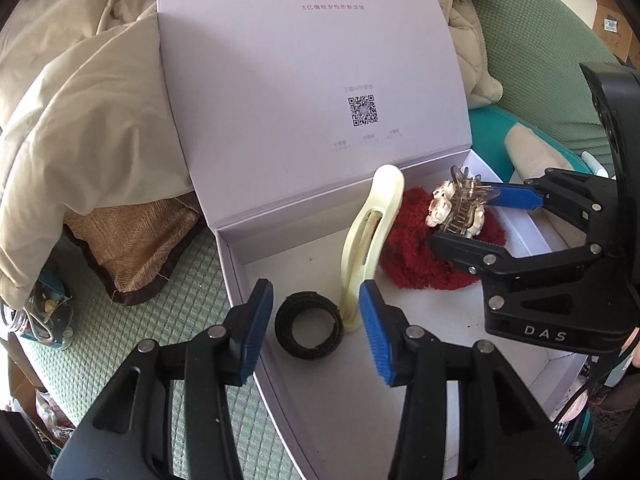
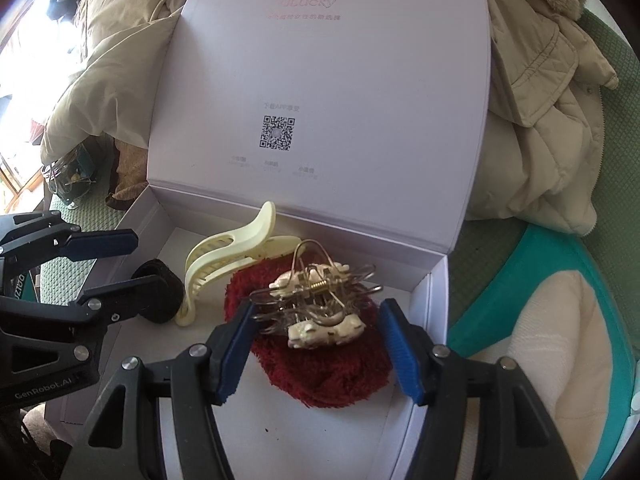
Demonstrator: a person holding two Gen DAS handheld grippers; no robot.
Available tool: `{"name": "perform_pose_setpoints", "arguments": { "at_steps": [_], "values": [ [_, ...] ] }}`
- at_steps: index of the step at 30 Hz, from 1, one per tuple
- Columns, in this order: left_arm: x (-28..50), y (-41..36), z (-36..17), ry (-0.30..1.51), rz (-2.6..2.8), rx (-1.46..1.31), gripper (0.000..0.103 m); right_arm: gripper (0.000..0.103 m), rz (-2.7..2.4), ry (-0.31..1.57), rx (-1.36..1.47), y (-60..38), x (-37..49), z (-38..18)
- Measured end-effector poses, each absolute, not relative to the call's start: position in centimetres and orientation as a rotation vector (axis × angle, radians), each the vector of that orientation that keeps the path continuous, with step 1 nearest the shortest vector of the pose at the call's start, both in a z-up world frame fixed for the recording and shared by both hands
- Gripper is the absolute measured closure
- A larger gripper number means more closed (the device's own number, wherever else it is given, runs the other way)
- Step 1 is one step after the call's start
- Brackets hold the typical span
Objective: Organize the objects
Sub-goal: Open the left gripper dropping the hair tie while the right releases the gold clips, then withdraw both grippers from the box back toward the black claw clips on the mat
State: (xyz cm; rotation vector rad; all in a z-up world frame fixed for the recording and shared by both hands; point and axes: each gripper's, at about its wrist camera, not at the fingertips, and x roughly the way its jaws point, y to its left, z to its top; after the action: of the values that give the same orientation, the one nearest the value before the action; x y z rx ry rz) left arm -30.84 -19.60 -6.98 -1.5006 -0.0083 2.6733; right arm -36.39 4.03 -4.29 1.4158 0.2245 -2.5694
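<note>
Four hair items are gathered in the box [image 2: 436,292], suggesting near completion. Both grippers, left [image 1: 316,332] and right [image 2: 316,344], are held apart; the clear clip [image 2: 316,304] is left on the red scrunchie [image 2: 328,372], apparently just released.

Left gripper [image 1: 316,330]: jaws spread wide, nothing between the pads, angled forward and down. Right gripper [image 2: 316,344]: jaws also spread, nothing clamped, likewise forward and down. Right sits just to the right of left, slightly ahead, apart.

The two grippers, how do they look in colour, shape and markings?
Both the left gripper and the right gripper are black plastic with silver rivets and ribbed blue pads. White lettering reads "DAS" on the right one, "GenRobot.AI" on the left.
</note>
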Motion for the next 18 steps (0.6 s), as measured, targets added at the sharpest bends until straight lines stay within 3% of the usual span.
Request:
{"name": "perform_pose_setpoints", "arguments": {
  "at_steps": [4, 18],
  "values": [
    [-30.0, -19.7, -5.9, -0.007, 2.685, -1.485, 0.057, 0.034, -2.598, 0.220, 1.389, 4.6, -35.6, -3.2],
    [-27.7, -18.0, -0.3, 0.011, 2.746, -1.391, 0.056, 0.034, -2.658, 0.177, 1.319, 5.3, -34.1, -0.1]
  ]
}}
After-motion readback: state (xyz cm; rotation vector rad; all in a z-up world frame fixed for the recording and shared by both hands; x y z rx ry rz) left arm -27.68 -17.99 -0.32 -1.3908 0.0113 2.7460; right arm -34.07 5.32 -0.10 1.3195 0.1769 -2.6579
